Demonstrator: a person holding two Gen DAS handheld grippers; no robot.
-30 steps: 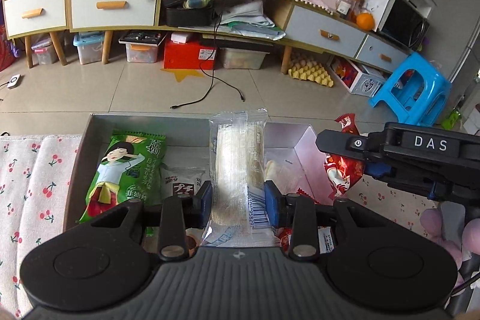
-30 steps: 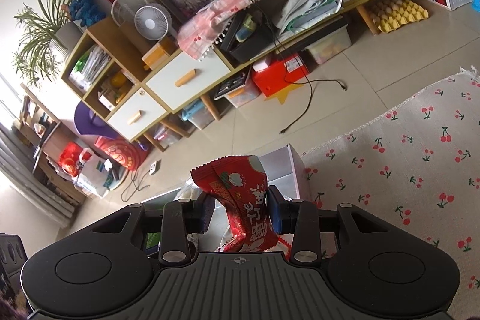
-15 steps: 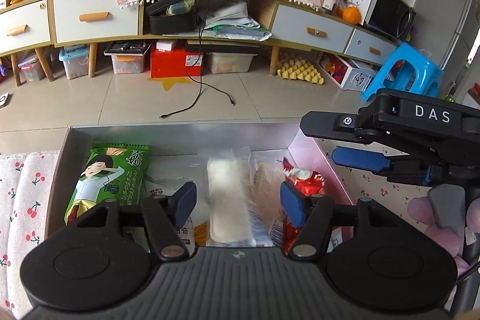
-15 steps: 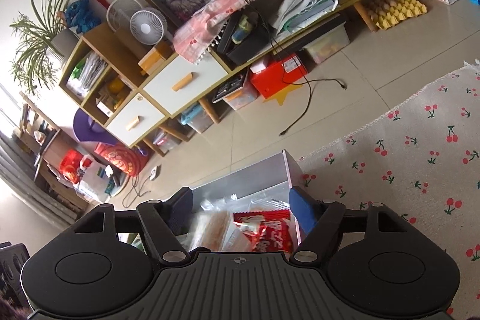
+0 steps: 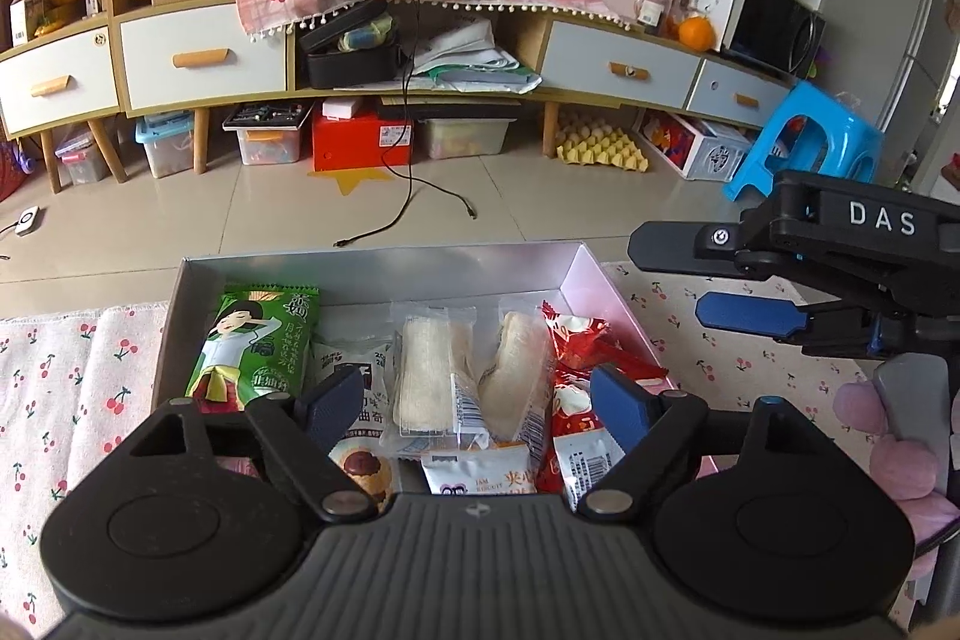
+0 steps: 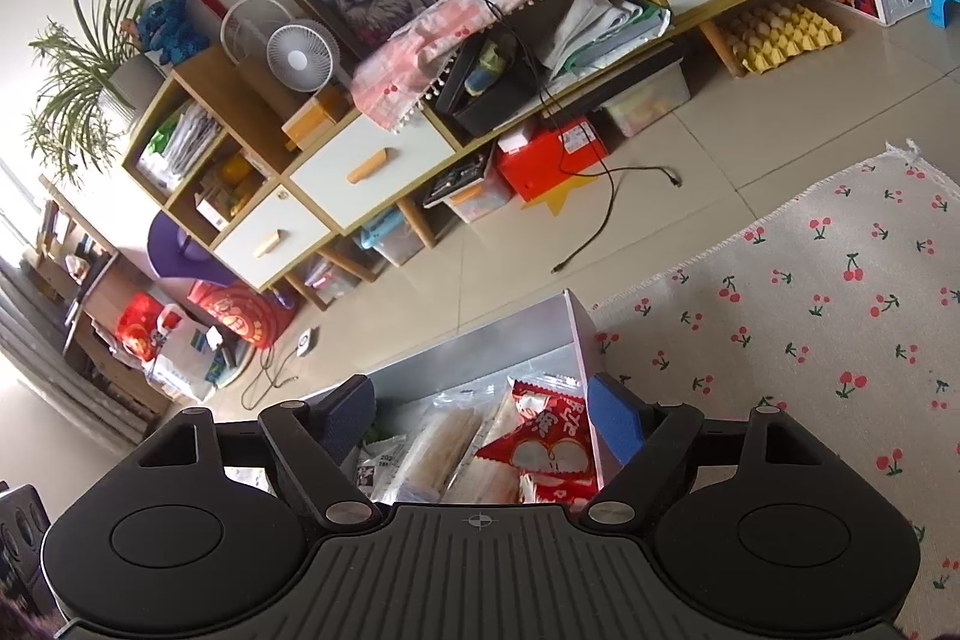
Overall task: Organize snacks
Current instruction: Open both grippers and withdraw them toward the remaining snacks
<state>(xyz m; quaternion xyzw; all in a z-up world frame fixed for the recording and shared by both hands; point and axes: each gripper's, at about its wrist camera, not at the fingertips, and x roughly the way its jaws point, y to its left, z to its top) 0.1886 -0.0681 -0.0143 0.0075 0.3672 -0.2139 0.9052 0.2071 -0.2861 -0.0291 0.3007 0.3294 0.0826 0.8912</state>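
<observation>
Tabletop (image 5: 72, 388) w/ cherry-print cloth carries silver box (image 5: 384, 268) holding the snacks. Inside, L to R: green pack (image 5: 258, 340), clear wafer pack (image 5: 429, 376), red pack (image 5: 579, 358). Left tongs (image 5: 474, 403) spread apart above box, gripping nothing. Right tongs (image 6: 480, 415) also apart, empty, over red pack near box's right wall.

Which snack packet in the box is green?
The green packet with a cartoon girl, lying at the box's left side; the other packets there are clear, white or red.
</observation>
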